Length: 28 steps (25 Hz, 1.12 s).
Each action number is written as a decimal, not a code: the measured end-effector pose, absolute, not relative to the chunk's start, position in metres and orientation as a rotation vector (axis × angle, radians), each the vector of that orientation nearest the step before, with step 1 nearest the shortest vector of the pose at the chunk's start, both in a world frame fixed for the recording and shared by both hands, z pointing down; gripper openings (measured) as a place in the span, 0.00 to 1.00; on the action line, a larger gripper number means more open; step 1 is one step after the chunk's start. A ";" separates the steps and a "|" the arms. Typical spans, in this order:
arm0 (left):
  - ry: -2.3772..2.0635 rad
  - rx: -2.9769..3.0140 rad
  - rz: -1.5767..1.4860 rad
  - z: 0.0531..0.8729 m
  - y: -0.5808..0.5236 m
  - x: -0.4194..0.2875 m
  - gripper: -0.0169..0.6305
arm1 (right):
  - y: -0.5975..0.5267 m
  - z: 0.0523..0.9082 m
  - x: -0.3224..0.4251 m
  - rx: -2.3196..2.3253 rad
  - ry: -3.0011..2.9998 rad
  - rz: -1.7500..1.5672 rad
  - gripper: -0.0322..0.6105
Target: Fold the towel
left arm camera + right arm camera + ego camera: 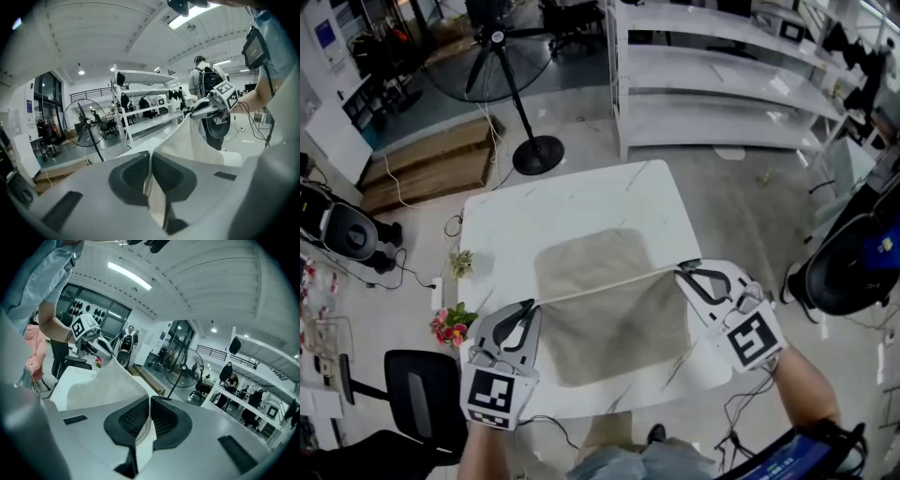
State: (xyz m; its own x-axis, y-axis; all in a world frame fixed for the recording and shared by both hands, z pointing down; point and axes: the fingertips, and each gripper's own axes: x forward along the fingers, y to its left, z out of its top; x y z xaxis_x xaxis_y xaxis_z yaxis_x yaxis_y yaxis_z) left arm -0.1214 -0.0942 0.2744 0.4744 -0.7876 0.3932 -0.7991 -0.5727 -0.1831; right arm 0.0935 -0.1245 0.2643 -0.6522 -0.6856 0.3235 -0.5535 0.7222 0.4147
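Left claw (pixel 528 307) pinched tight on one towel corner, right claw (pixel 682 273) pinched tight on the other. The edge of the towel (pixel 591 258) between them is stretched taut and raised off the bench (pixel 572 202), above the middle of the cloth, which lies flat on the bench top. Gripping both corners level probably keeps that edge straight so the halves line up. Fold looks partway over, not yet laid down.
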 end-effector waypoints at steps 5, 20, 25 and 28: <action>-1.386 2.644 0.721 0.313 -0.152 -0.141 0.06 | -0.184 0.295 0.075 0.941 -2.432 -0.318 0.09; -1.242 2.544 0.802 0.424 -0.267 -0.148 0.07 | -0.293 0.417 0.072 0.902 -2.357 -0.023 0.09; -1.227 2.496 0.852 0.455 -0.284 -0.150 0.09 | -0.310 0.450 0.072 0.873 -2.347 0.069 0.10; -1.210 2.475 0.881 0.469 -0.290 -0.151 0.09 | -0.317 0.464 0.071 0.855 -2.341 0.124 0.10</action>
State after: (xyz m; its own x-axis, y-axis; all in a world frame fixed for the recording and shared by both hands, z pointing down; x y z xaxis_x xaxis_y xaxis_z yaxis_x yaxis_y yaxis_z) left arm -0.1514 -0.2900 0.4695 0.4729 -0.6296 0.6165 -0.7797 -0.6249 -0.0402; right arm 0.0711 -0.3166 0.4639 -0.5874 -0.5480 0.5954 -0.6078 0.7846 0.1225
